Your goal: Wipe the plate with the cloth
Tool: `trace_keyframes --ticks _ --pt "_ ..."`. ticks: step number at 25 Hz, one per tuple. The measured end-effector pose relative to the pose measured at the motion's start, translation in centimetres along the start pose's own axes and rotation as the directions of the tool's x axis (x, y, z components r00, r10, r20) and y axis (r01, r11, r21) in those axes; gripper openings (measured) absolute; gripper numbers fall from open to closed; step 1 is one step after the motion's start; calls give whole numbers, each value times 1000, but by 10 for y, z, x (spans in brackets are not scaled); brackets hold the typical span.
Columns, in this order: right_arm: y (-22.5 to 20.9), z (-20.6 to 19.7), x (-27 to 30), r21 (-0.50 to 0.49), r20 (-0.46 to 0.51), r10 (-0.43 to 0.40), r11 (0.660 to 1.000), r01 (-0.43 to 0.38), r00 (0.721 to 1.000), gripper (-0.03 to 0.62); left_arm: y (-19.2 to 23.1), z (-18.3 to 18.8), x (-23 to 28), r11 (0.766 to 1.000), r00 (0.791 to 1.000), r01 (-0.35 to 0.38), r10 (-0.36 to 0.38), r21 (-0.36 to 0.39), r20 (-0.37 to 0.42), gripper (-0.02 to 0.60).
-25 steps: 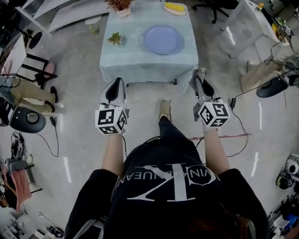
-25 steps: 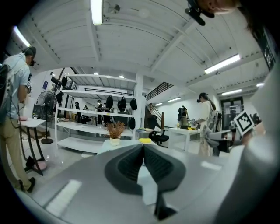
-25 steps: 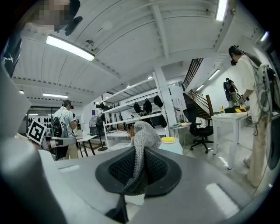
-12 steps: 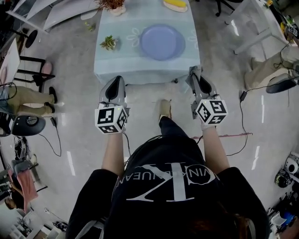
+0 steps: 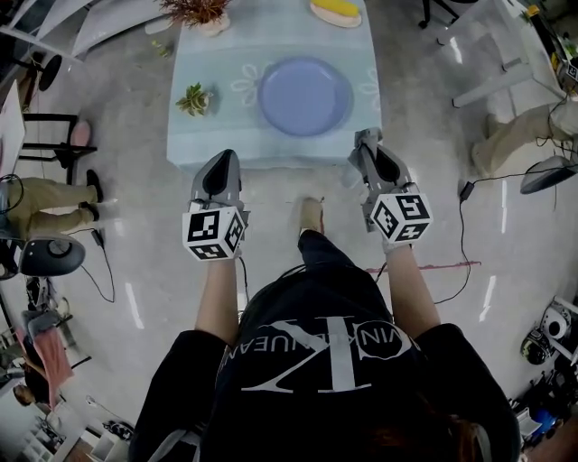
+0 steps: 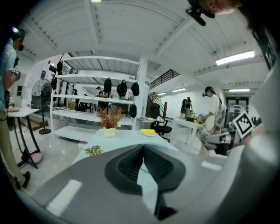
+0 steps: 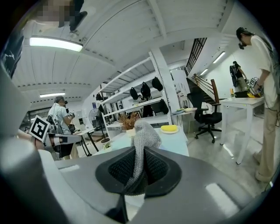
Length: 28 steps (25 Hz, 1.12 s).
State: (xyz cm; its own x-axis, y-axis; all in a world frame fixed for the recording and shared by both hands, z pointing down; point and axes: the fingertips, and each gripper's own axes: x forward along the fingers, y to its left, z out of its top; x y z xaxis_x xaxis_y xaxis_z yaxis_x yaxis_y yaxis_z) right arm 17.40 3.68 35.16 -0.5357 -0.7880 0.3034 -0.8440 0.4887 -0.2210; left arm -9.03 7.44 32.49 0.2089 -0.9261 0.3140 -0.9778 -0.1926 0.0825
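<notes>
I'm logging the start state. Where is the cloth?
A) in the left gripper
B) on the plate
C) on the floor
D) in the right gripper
D: the right gripper view shows the cloth pinched between the jaws of the right gripper; the plate is bare.

The surface [image 5: 271,149], draped in pale blue with a faint flower pattern, stood on a glossy grey floor [image 5: 135,226]. A round blue-violet plate [image 5: 304,95] lay a little right of its middle. Left of the plate and apart from it sat a small green plant [image 5: 194,97]. Along the far edge stood a dried plant [image 5: 194,11] at the left and, at the right, a yellow thing [image 5: 336,9] on a dish [image 5: 350,20].
</notes>
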Motion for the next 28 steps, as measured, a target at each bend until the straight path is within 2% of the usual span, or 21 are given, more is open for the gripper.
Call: trace_keyframes --ticks 9,19,28 --pt "-17 -6 62 -16 -83 72 997 -74 994 43 10 -6 58 999 999 -18 16 -29 -52 0" --pt "-7 -30 103 -47 -164 149 986 -158 975 43 17 -40 81 998 991 -30 22 -54 -134 0" --pt "-1 -44 126 -76 -239 174 978 -197 955 43 19 -64 105 997 981 -4 -12 -83 -192 0"
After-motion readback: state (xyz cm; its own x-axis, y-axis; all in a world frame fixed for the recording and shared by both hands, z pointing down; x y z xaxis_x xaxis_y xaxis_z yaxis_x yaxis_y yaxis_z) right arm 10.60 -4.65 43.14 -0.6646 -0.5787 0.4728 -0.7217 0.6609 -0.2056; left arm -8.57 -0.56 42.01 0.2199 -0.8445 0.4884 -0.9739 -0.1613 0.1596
